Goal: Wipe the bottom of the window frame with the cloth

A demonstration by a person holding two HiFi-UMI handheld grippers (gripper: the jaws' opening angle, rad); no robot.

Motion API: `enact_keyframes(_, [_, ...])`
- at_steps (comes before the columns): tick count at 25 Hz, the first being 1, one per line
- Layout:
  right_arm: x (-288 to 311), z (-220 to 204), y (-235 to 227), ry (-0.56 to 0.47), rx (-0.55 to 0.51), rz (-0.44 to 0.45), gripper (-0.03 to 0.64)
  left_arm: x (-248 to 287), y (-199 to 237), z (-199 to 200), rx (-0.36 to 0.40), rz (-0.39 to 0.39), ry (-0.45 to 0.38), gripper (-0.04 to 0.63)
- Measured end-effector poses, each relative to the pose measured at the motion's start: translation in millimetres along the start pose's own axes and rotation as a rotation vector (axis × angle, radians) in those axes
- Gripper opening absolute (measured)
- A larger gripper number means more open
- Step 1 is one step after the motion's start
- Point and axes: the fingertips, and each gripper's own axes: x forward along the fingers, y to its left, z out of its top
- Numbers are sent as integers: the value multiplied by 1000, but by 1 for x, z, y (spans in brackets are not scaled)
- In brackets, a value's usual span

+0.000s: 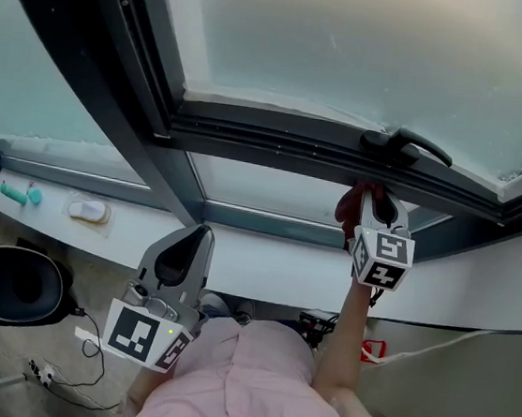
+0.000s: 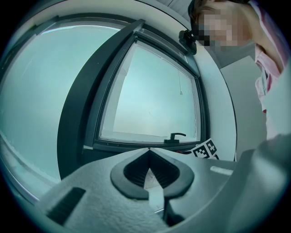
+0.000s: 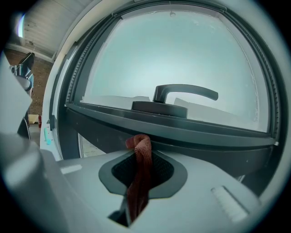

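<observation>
- The right gripper [image 3: 144, 157] has its jaws clamped on a reddish cloth [image 3: 138, 182]. A bunched loop pokes past the tips, right up at the window frame [image 3: 195, 134] bottom rail.
- The cloth looks soft, light and floppy, so a deep pinch across the thick fold suits it.
- The left gripper [image 2: 148, 154] has its jaws together and empty.

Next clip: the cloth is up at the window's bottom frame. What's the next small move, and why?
Probably slide the right gripper sideways along the bottom rail, pressing the cloth on it. Its jaws are clamped on the cloth, whose folded tip sits at the rail just below the handle; the left gripper is shut, empty and away from the window.
</observation>
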Motion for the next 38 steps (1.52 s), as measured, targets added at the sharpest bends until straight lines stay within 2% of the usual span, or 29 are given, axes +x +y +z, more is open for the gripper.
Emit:
enact_keyframes(4, [-19,9,3,-44,51,3,51,-5,1,-1,-8,-18,2,-2])
enact_keyframes(9, [-84,6,10,-84,94,-30,51,-11,1,-7,-23,-76,12,-2])
enact_keyframes(15, [-155,-15,17,-30,109,-164,51,-17,6,-3,-22,-173,28,-2])
enact_keyframes(18, [-180,-22,24,-12,113,-218,51,-24,15,-7,-25,-190,52,-3])
enact_keyframes(22, [-193,-25,31,-17,132,-249,51,-26,21,-19,-16,-206,84,-2])
enact_keyframes(29, [-182,-3,31,-97,133,-212,51,-11,-5,-15,91,-243,76,-2])
enact_keyframes(34, [-168,5,11,-120,123,-134,51,11,-33,-16,81,-210,69,-3])
enact_keyframes(38, [-161,9,-18,-123,97,-54,51,33,-74,-14,70,-176,41,-3])
